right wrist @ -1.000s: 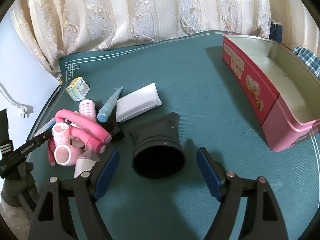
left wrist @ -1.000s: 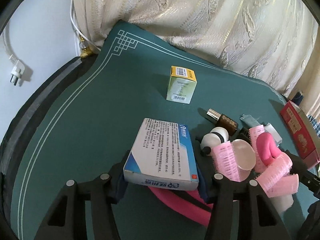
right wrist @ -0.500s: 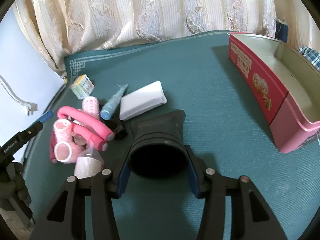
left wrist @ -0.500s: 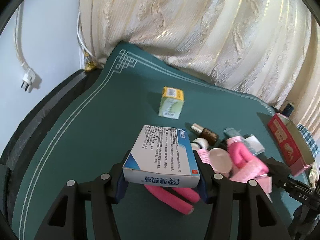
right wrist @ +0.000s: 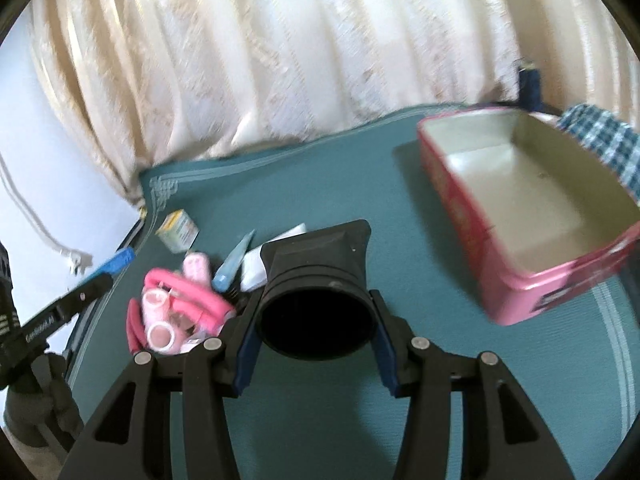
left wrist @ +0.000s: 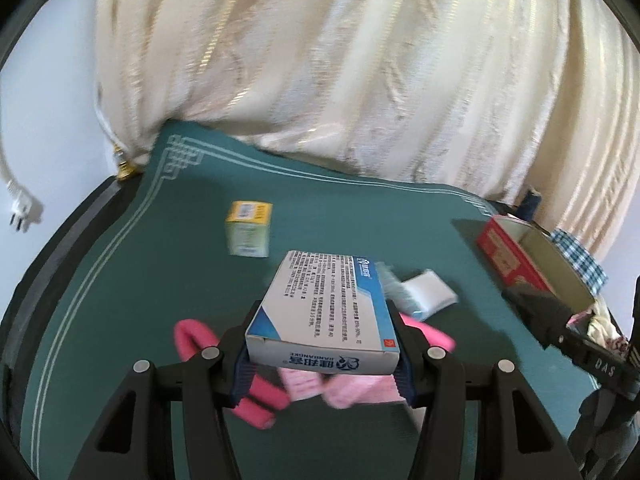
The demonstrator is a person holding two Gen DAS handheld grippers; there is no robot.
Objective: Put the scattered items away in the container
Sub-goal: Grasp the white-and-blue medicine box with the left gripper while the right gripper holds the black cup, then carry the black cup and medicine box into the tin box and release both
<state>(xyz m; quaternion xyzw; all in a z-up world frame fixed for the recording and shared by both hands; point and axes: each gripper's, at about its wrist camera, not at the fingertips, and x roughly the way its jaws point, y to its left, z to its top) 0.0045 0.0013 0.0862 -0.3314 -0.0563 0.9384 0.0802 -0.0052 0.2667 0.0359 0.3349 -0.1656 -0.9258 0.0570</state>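
Observation:
My left gripper (left wrist: 322, 350) is shut on a blue and white medicine box (left wrist: 326, 312) and holds it above the green table mat. My right gripper (right wrist: 312, 344) is shut on a black funnel-shaped hood (right wrist: 318, 300), lifted off the mat. The red and pink tin container (right wrist: 520, 216) stands open and empty at the right; it also shows in the left wrist view (left wrist: 532, 260). A pile of pink hair rollers (right wrist: 176, 308) lies to the left, with a blue tube (right wrist: 234, 260) and a white packet (left wrist: 430, 294) beside it.
A small yellow-green box (left wrist: 248, 228) stands on the mat (left wrist: 140, 280) near the far left. A cream curtain (right wrist: 280, 60) hangs behind the table. A white plug and cord (left wrist: 20, 200) hang on the wall at left. Checked cloth (right wrist: 600, 136) lies behind the tin.
My right gripper closed on the black hood and lifted it. My left gripper rose with the medicine box and swung right, so the tin has come into its view.

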